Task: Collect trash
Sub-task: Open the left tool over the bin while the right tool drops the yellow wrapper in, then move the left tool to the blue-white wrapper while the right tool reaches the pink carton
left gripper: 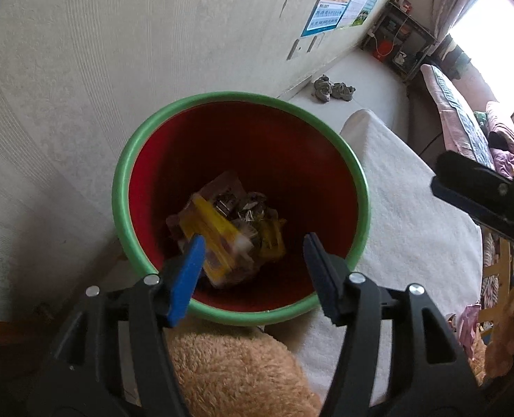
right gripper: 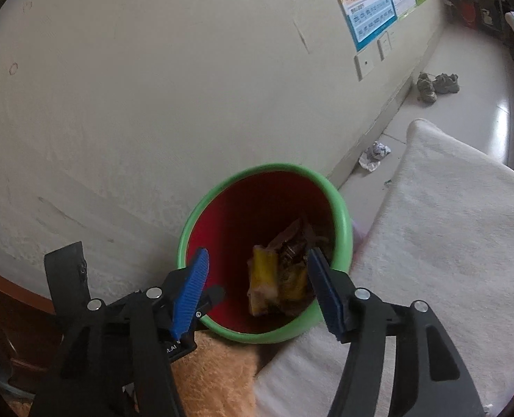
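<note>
A bin (left gripper: 125, 180) with a green rim and red inside stands against the wall. Inside it are yellow wrappers (left gripper: 215, 229) and crumpled shiny packaging (left gripper: 250, 208), slightly blurred. My left gripper (left gripper: 255, 243) hangs over the bin's near rim, jaws open, with nothing pressed between the blue pads. In the right wrist view the same bin (right gripper: 343, 222) holds the yellow wrappers (right gripper: 264, 271). My right gripper (right gripper: 258, 255) is open above it and holds nothing. The right gripper's black fingers (left gripper: 482, 201) show at the right edge of the left wrist view.
A crumpled wrapper (right gripper: 375, 153) lies on the floor by the baseboard beyond the bin. A white towel-covered surface (right gripper: 448, 243) sits right of the bin, a tan plush (left gripper: 236, 371) below it. Shoes (right gripper: 437, 85) lie farther along the wall.
</note>
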